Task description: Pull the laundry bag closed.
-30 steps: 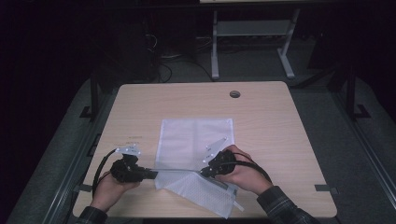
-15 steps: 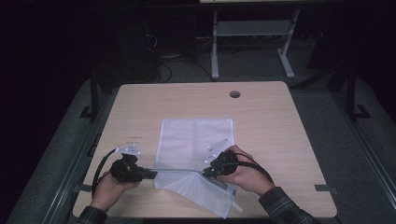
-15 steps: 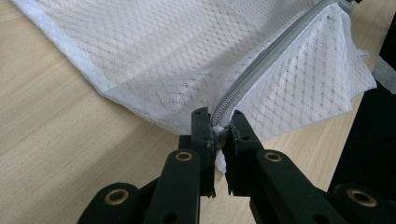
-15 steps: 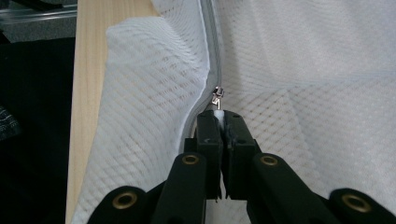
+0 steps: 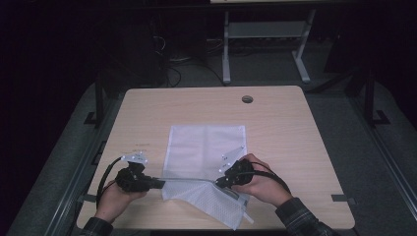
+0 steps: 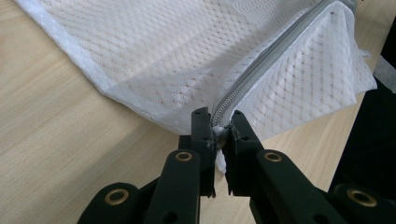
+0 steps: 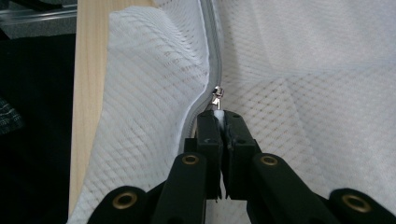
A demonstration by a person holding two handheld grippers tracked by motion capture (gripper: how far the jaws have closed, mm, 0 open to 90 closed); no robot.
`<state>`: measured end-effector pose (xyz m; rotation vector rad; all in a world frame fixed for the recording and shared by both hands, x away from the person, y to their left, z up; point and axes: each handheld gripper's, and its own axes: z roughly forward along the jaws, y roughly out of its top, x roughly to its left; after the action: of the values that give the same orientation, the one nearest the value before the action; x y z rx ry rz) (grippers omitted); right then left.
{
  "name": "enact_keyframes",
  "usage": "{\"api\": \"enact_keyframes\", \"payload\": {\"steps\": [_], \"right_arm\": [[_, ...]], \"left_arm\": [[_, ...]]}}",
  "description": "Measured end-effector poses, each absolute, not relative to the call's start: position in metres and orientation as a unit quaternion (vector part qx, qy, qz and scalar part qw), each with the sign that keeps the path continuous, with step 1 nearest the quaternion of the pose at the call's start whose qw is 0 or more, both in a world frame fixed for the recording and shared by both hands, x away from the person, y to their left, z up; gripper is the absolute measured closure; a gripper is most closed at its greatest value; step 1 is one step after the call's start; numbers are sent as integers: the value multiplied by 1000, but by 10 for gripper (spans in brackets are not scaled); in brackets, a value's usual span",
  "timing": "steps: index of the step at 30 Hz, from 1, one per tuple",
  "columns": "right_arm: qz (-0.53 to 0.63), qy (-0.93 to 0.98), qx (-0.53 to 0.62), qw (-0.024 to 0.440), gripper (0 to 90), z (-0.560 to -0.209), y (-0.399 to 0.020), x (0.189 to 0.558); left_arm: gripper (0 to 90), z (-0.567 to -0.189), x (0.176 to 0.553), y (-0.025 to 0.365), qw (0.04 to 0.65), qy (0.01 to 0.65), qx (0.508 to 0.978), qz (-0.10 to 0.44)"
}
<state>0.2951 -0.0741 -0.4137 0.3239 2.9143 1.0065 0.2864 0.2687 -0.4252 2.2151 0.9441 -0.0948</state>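
A white mesh bag [image 5: 204,147] lies flat on the wooden table [image 5: 295,128], its near part folded toward the front edge. Its grey zipper [image 5: 189,180] runs taut between my two grippers. My left gripper [image 5: 160,184] is shut on the zipper's end at the bag's corner; in the left gripper view the jaws pinch the zipper tape [image 6: 266,60] at their tips [image 6: 219,122]. My right gripper [image 5: 220,183] is shut on the white pull tab just behind the small metal slider [image 7: 216,95], with the closed zipper [image 7: 212,46] running on beyond it.
A round cable hole [image 5: 247,99] sits near the table's far edge. Behind the table a metal stand [image 5: 265,34] and cables rest on the dark floor. In the right gripper view the table's edge [image 7: 88,93] lies close beside the bag.
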Motion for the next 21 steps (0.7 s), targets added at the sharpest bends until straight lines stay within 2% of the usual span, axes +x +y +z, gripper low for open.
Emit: {"api": "enact_keyframes", "payload": {"steps": [21], "right_arm": [[322, 940, 112, 20, 867, -414, -84, 293]], "left_arm": [[832, -425, 287, 271, 354, 369, 858, -39]]}}
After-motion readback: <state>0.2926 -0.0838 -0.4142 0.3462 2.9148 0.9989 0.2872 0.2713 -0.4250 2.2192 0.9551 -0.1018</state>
